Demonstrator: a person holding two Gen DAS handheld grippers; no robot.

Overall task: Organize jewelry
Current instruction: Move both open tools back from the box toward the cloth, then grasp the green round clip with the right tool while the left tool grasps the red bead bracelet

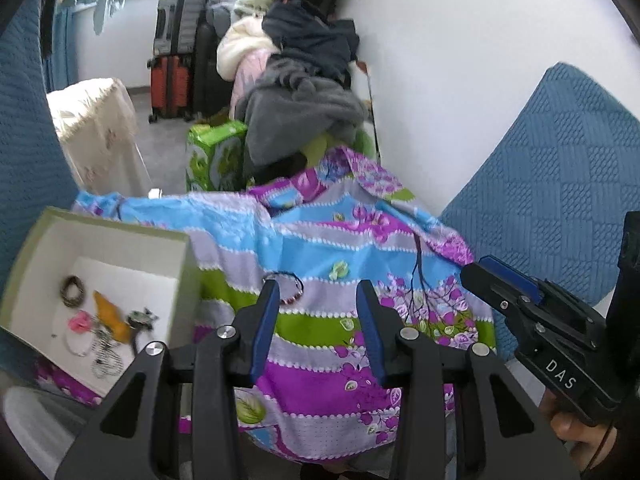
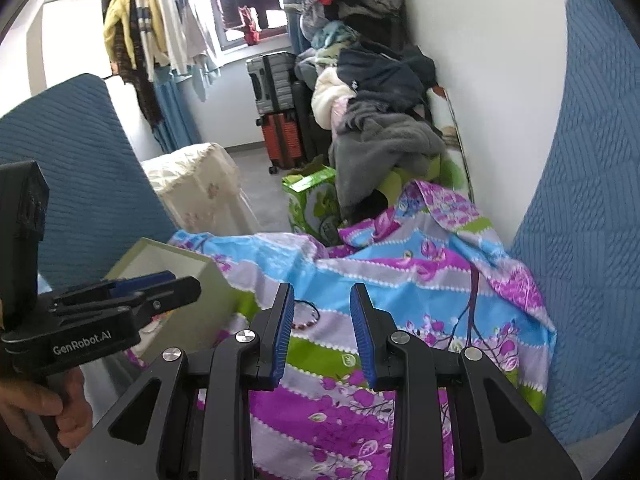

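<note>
A beaded bracelet (image 1: 291, 289) with dark cord lies on the flowered cloth (image 1: 328, 240), just beyond my left gripper's left finger. It also shows in the right wrist view (image 2: 307, 317), beside that gripper's left finger. My left gripper (image 1: 318, 286) is open and empty above the cloth. My right gripper (image 2: 322, 290) is open and empty too. An open box (image 1: 100, 236) with white inside stands at the left and holds several pieces: a dark coiled band (image 1: 72, 290), a pink piece (image 1: 80, 323), a yellow piece (image 1: 109, 316). The box also shows in the right wrist view (image 2: 188, 264).
Blue quilted cushions (image 1: 552, 184) flank the cloth on the right and on the left (image 2: 80, 168). Behind stand a pile of clothes (image 1: 304, 92), a green box (image 1: 214, 156), suitcases (image 1: 176, 64) and a cream-covered stand (image 1: 96, 128). A white wall is at the right.
</note>
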